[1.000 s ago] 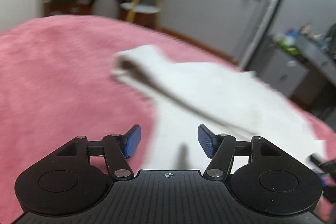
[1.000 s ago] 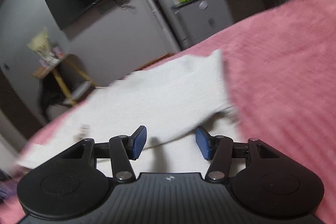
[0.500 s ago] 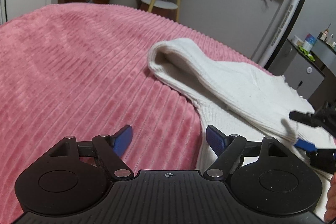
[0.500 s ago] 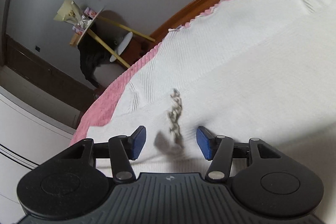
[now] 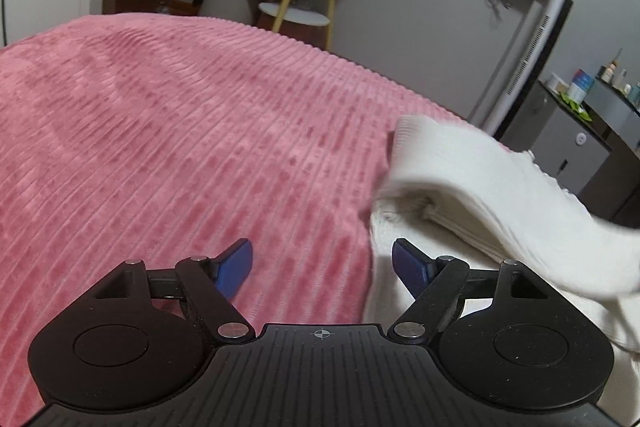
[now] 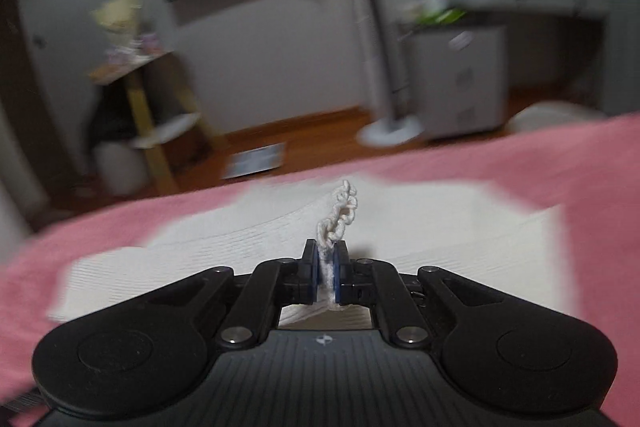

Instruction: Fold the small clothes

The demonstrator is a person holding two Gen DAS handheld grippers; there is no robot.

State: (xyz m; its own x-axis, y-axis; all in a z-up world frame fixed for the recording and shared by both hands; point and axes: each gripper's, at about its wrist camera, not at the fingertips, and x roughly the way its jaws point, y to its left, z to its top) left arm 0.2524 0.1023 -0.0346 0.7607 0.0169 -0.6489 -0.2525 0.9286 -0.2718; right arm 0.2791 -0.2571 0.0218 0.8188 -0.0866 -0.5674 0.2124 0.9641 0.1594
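Both tongs differ: right tongs point(image 6: 327, 273) pinch the white garment point(image 6: 400, 223) (crocheted edge), left tongs point(image 5: 322, 265) gape beside it.

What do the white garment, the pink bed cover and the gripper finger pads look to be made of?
White garment: soft matte knit, probably cotton or wool, judging by its ribbed cuff and the crocheted trim pinched in the right gripper. Pink bed cover: plush corded fabric, maybe chenille or fleece, with raised fuzzy ridges. Finger pads: blue, seemingly rubbery, on black matte plastic-looking linkages; the material is uncertain.
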